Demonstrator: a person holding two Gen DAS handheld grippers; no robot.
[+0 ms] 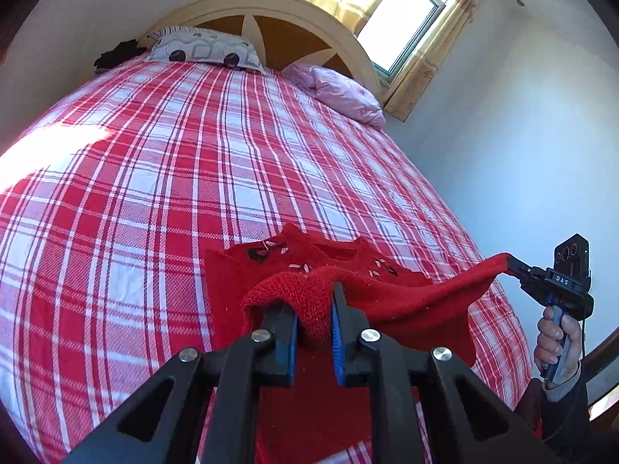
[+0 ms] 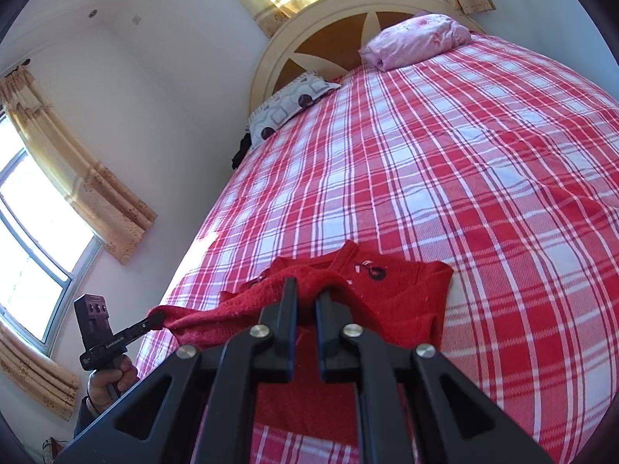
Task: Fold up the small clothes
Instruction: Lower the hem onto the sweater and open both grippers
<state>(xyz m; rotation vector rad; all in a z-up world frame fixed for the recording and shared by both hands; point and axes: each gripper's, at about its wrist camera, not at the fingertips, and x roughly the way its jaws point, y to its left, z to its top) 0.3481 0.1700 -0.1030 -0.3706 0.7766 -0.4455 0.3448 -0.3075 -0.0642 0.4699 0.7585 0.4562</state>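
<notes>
A small red knit sweater (image 1: 286, 257) with dark and white stitched decorations lies partly on the plaid bed, its near edge lifted off the sheet. My left gripper (image 1: 313, 301) is shut on a bunched fold of that edge, with red knit between its blue pads. At the right, my right gripper (image 1: 512, 265), in a person's hand (image 1: 553, 336), pinches the far corner and pulls the hem taut. In the right wrist view my right gripper (image 2: 307, 292) is shut on the sweater (image 2: 406, 290). My left gripper (image 2: 154, 319) holds the other corner at the left.
The bed (image 1: 174, 162) has a red and white plaid sheet. At its head lie a grey patterned pillow (image 1: 201, 50), a pink pillow (image 1: 344, 92) and a dark bundle (image 1: 116, 54), under a curved headboard (image 1: 271, 7). Curtained windows (image 1: 406, 19) light the room.
</notes>
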